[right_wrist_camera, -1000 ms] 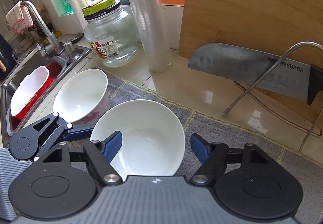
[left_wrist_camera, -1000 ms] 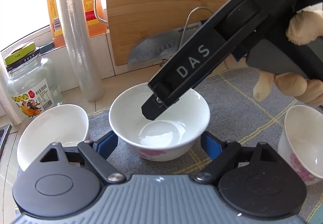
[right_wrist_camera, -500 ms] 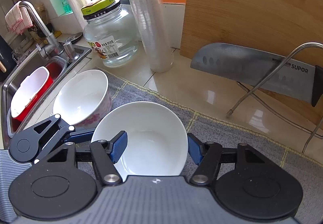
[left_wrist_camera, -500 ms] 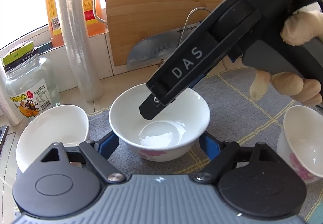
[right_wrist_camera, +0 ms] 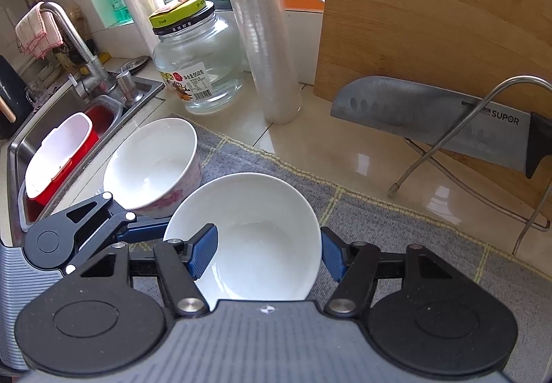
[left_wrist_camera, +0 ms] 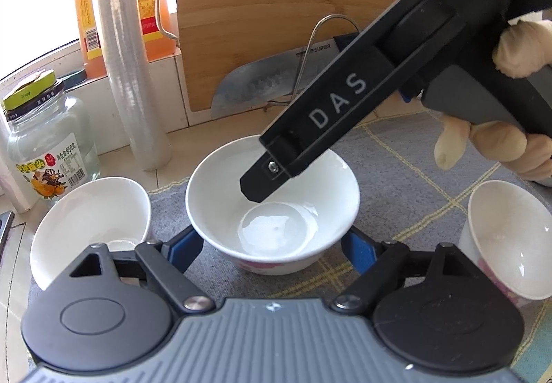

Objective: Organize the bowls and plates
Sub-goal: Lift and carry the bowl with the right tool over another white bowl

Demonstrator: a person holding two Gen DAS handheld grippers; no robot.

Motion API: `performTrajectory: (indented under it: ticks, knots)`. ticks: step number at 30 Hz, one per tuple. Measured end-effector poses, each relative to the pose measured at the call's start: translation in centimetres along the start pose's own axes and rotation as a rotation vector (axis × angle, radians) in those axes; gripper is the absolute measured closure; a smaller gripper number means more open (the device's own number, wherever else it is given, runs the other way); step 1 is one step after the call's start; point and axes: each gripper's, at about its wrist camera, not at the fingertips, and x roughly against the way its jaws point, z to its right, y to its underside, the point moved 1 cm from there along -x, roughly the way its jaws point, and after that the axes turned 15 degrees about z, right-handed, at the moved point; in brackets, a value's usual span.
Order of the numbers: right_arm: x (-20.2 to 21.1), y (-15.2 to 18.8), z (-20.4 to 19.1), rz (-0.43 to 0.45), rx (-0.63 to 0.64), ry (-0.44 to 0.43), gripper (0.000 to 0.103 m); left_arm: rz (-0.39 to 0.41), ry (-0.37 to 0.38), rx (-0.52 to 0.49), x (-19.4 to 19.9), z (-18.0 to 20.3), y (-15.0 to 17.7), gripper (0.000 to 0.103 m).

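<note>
A white bowl [left_wrist_camera: 272,210] [right_wrist_camera: 262,231] with a pink flower print stands on the grey mat [left_wrist_camera: 414,176]. My left gripper [left_wrist_camera: 272,245] has its blue pads against the bowl's lower sides and is shut on it. One of its fingers [right_wrist_camera: 145,231] reaches the bowl from the left in the right wrist view. My right gripper [right_wrist_camera: 269,255] straddles the bowl's wall. One pad lies inside the bowl and the other against the outer rim, so it is shut on it. That inner black finger [left_wrist_camera: 265,179] dips into the bowl. Two more white bowls [left_wrist_camera: 89,221] [left_wrist_camera: 507,238] flank it.
A glass jar [right_wrist_camera: 196,62], a cling-film roll [right_wrist_camera: 265,38] and a wooden cutting board [right_wrist_camera: 431,21] with a cleaver [right_wrist_camera: 431,114] on a wire stand line the back. A sink [right_wrist_camera: 20,148] with a red and white tub [right_wrist_camera: 58,155] lies left. A gloved hand [left_wrist_camera: 500,141] holds the right gripper.
The right gripper's jaws have narrowed on the middle bowl, and its left pad now lies over the rim inside it. The left gripper and the bowls have stayed put.
</note>
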Motion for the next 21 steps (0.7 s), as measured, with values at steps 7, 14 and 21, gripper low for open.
performTrajectory:
  ticks: [7, 14, 21]
  knots:
    - [2.7, 0.9, -0.8, 0.029, -0.043, -0.033, 0.034, -0.014, 0.025, -0.011, 2.5, 0.8, -0.6, 0.017]
    - [6.0, 2.4, -2.1, 0.043, -0.048, -0.043, 0.034, -0.036, 0.058, -0.046, 5.6, 2.6, -1.2, 0.017]
    - [10.0, 3.7, -2.3, 0.081, -0.074, -0.015, 0.034, -0.019, 0.107, -0.064, 7.7, 4.6, -2.5, 0.017]
